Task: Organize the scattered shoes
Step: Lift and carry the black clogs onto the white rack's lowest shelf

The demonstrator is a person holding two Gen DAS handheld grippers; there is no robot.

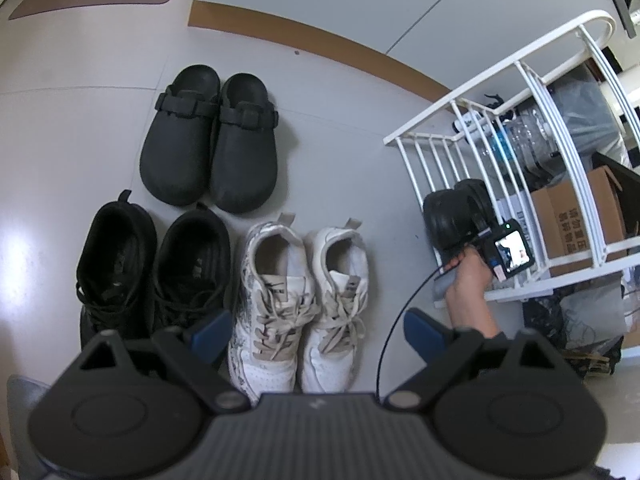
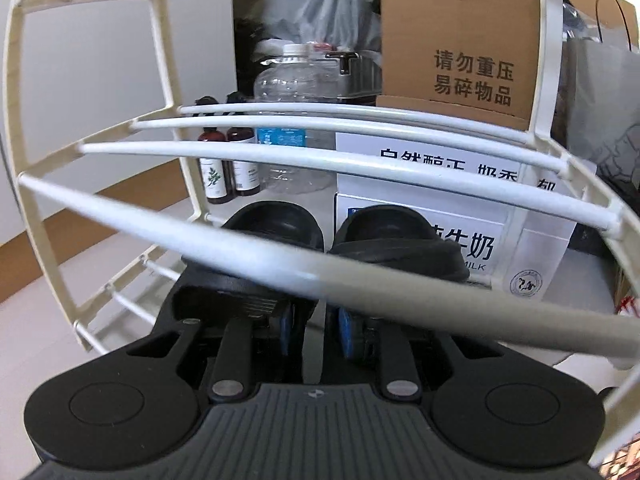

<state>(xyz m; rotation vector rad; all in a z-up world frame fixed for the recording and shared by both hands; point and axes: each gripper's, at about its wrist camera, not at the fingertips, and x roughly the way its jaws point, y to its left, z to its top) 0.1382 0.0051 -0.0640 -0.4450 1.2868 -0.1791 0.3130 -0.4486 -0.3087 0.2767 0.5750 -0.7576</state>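
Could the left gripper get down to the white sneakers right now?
Probably yes. The left gripper is open and empty, directly above the white sneakers, and nothing lies between its fingers and the laces.

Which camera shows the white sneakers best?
The left wrist view: the white sneakers sit side by side on the floor, seen whole from above, laces and all. The right wrist view shows none of them, only the white rack and black slippers.
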